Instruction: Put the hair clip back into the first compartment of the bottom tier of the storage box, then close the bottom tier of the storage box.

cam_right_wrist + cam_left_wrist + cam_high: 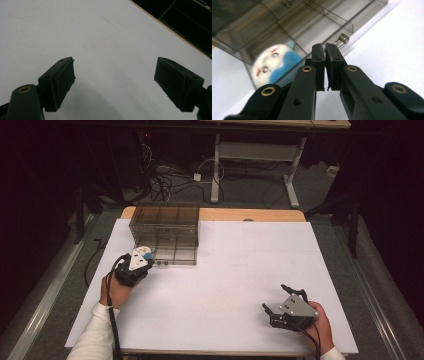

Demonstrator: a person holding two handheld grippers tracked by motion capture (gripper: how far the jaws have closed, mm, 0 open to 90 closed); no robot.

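A smoky transparent drawer box (165,232) stands at the far left of the white table (235,270). A white and blue plush toy (274,63) shows through the box's clear wall at its front left corner, and it is a small blue patch (150,251) in the high view. My left gripper (325,50) is shut with nothing between its pads, its tips just short of the box front and beside a small metal knob (343,38). It sits at the box's front left corner (147,257). My right gripper (274,297) rests open near the front right, and nothing lies between its pads (113,67).
Two small knobs (162,263) stick out of the box's front. A wooden table edge (250,214) runs behind the white sheet. Beyond it are desk legs (216,165) and loose cables (165,182) on the floor.
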